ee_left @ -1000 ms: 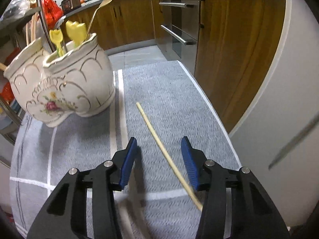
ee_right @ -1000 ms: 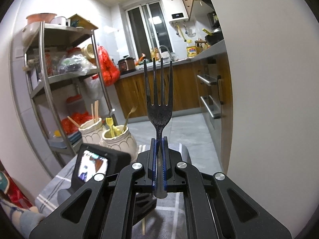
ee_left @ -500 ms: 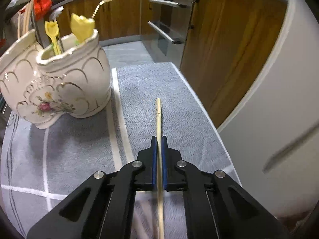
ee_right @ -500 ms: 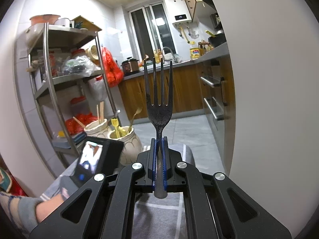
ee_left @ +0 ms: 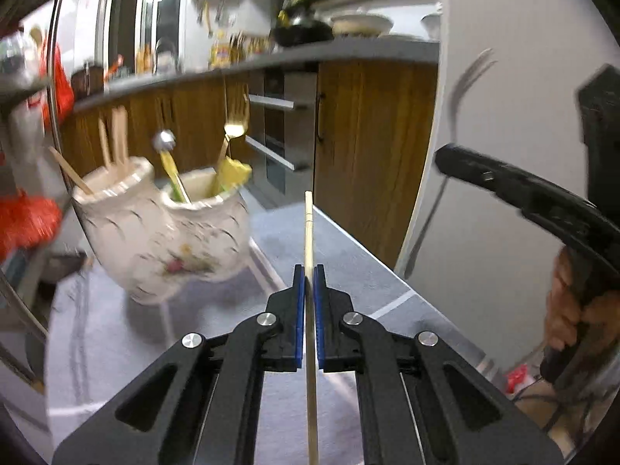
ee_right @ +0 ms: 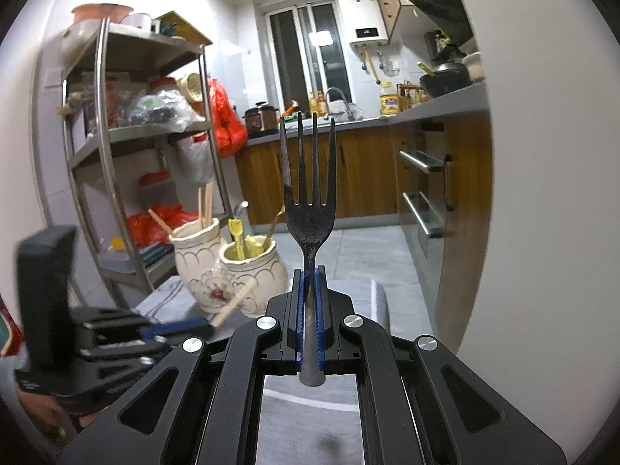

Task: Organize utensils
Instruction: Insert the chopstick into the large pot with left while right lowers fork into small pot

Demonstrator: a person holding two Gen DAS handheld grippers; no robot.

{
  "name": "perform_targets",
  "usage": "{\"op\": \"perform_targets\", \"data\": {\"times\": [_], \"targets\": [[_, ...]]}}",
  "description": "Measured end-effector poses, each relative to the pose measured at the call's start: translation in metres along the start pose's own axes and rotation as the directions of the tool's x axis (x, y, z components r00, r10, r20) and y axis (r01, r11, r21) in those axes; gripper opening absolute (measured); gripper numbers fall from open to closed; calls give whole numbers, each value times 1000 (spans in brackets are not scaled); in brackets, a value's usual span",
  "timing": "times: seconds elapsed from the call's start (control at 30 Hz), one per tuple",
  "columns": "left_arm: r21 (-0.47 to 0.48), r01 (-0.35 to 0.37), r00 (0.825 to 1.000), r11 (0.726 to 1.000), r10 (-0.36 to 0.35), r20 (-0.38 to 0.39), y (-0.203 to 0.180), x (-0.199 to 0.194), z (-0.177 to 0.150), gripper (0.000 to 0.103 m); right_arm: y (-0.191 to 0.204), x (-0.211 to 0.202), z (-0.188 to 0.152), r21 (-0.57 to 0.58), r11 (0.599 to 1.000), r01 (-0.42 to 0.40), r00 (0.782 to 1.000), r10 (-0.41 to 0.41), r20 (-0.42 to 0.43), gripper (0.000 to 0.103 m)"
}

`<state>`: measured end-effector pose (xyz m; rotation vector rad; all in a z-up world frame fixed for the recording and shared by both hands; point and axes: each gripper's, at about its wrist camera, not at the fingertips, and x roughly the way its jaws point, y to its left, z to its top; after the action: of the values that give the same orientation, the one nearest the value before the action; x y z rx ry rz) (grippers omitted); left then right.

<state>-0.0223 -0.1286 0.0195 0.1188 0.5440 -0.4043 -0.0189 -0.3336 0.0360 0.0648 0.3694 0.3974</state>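
My left gripper [ee_left: 307,283] is shut on a wooden chopstick [ee_left: 308,232] and holds it lifted above the grey cloth [ee_left: 348,267], pointing forward. It also shows in the right wrist view [ee_right: 234,304]. Two white floral ceramic holders stand at the left: one [ee_left: 112,209] holds chopsticks, the other [ee_left: 205,228] holds yellow utensils and a gold fork [ee_left: 234,128]. My right gripper [ee_right: 309,283] is shut on a dark metal fork [ee_right: 309,178], tines up. The holders [ee_right: 248,271] stand ahead and left of it.
A metal shelf rack [ee_right: 100,147] with bags and jars stands at the left. Wooden cabinets [ee_right: 360,174] and an oven front [ee_right: 422,190] line the back and right. A white wall [ee_right: 542,193] is close on the right. The right gripper's body [ee_left: 542,201] shows at right.
My left gripper closed on the chopstick, then lifted it off the cloth and tilted up. My right gripper kept holding the fork and hardly moved.
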Motion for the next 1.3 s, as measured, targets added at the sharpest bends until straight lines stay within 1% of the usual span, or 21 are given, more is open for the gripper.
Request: {"op": "perform_targets", "data": {"times": [0.13,0.23,0.33,0.53,0.7,0.83,0.93,0.97,1.03,1.13,1.17,1.27,1.3], "targets": [[30,-9,997,1000,6,75,13,-32,-7,4,10,11,-1,-10,1000,-5,1000,5,-20,6],[11,-2,992,1000,1,124,35,-49,-8,4,19,20,-3,-23,1000,-11,1000,11,-22,6],[-15,-10,987,1000,12,158,61,-61,-11,4,28,28,-4,-35,999,-34,999,33,-28,6],[-69,-9,981,998,22,192,105,-67,-14,4,56,48,-4,-77,995,-71,996,66,-59,6],[-91,4,971,996,18,237,129,-71,-12,4,73,66,4,-82,992,-97,993,91,-70,6],[-76,17,954,997,7,298,140,-76,3,4,81,82,22,-77,994,-82,996,78,-49,6],[-64,33,936,997,-9,353,147,-80,22,4,84,91,37,-61,995,-83,996,82,-28,6],[-57,42,923,997,-17,383,151,-83,32,4,86,94,42,-71,994,-78,997,77,-22,6],[-48,34,907,998,-11,422,154,-86,43,4,89,99,52,-83,994,-72,997,72,-1,6],[-62,22,875,998,10,483,168,-86,63,4,89,104,66,-75,995,-70,997,72,26,6],[-70,21,869,997,16,494,172,-85,68,4,89,106,70,-69,995,-66,997,68,32,6],[-104,9,844,995,48,535,190,-76,87,4,84,113,80,-42,997,-59,996,62,60,6],[-114,8,840,993,55,540,193,-73,92,4,83,115,82,-39,998,-56,996,59,66,6]]}}
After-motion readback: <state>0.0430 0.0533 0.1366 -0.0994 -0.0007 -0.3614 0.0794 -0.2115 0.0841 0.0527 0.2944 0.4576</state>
